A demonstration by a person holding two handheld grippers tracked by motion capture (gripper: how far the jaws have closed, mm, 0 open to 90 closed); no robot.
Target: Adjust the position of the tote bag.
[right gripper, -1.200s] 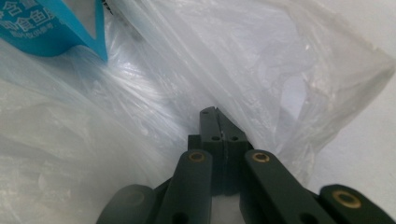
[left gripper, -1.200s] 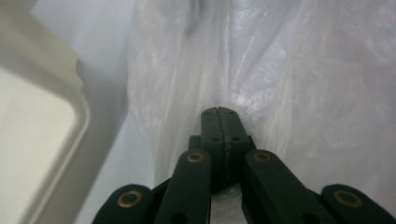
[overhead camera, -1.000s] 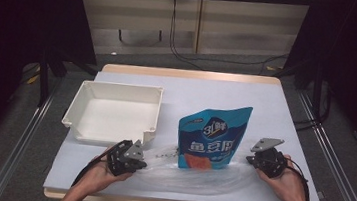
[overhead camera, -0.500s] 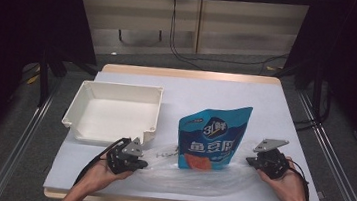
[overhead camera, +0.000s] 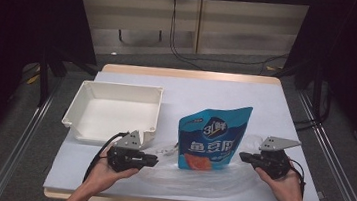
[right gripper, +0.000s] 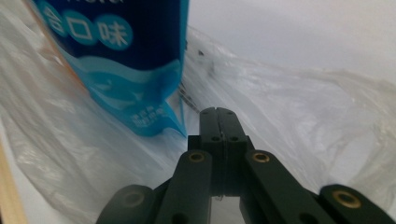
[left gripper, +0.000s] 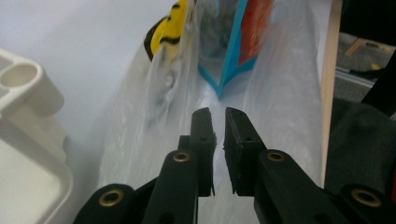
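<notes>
While both hands sit low at the near edge of the table (overhead camera: 287, 99), the high view has the blue snack pouch (overhead camera: 212, 136) standing upright in the middle, its foot on a clear plastic bag (overhead camera: 198, 180) spread flat on the cloth. Left gripper (overhead camera: 152, 161) lies on the bag's left end, right gripper (overhead camera: 242, 157) at the pouch's right side, tips pointed inward. White tray (overhead camera: 110, 111) sits just behind the left hand (overhead camera: 106, 171), nothing in it. Looks to me like the bag is being held at both ends so the pouch can go inside or stay put; can't be sure which.

Left gripper view: left gripper (left gripper: 217, 114) w/ jaws nearly together, a thin slit between them, film of the clear plastic bag (left gripper: 280, 93) under and around them. Whether a fold is caught in that slit, can't tell. Pouch (left gripper: 233, 42) stands just ahead, edge-on, w/ something yellow (left gripper: 169, 25) beside it behind the film. Tray corner (left gripper: 28, 93) at left.

Right gripper view: right gripper (right gripper: 218, 111) fully closed, jaws pressed flat; probably pinching bag film, though no film shows between the tips. Pouch's lower corner (right gripper: 159, 121) sits just ahead-left, near but apart. Bag (right gripper: 303, 107) rumples up on the right, prob. lifted by that pinch.
</notes>
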